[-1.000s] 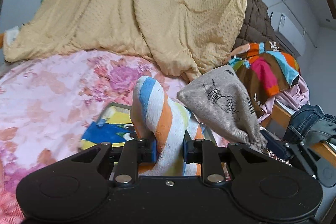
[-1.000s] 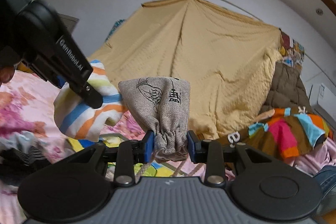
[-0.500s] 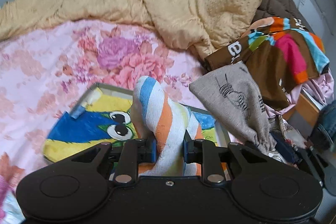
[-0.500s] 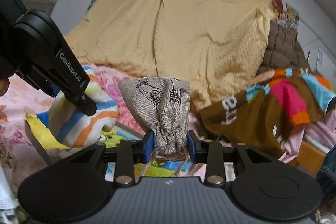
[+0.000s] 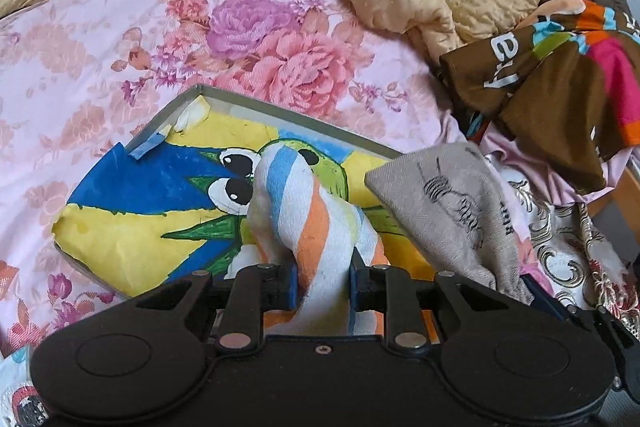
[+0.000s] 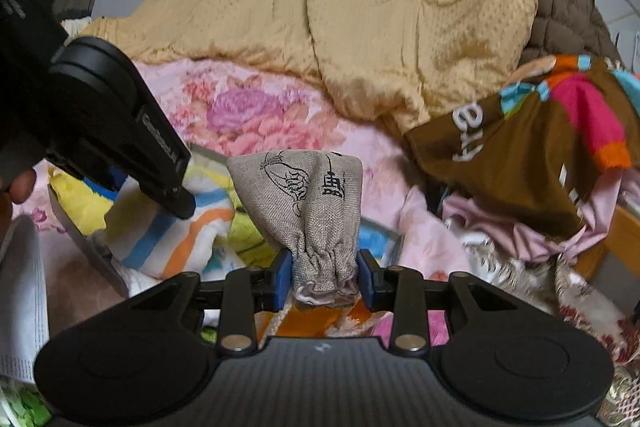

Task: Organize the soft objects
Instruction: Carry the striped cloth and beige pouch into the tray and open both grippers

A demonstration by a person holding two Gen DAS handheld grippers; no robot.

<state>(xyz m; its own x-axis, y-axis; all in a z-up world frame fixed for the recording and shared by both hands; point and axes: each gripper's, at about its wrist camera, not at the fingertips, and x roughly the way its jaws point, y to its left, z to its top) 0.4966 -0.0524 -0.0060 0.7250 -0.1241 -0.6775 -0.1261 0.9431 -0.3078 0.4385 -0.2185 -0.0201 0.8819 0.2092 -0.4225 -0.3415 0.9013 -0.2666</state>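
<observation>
Both of my grippers are clamped partway closed on cloth: my left gripper point(image 5: 322, 285) pinches a striped white, blue and orange terry towel point(image 5: 304, 211), my right gripper point(image 6: 324, 281) the gathered neck of a grey linen drawstring pouch point(image 6: 304, 195). Beneath both lies a shallow grey box point(image 5: 280, 109) lined with a blue-and-yellow cartoon sheet, resting on the pink floral bedspread point(image 5: 80, 39). Step in hand, by my judgement: carrying both to the box; next, lower and let go inside its rim.

Tray point(image 5: 280, 109) near edge hidden behind left gripper point(image 5: 322, 285), white sheet point(image 6: 20, 291) cut off, perhaps paper
</observation>
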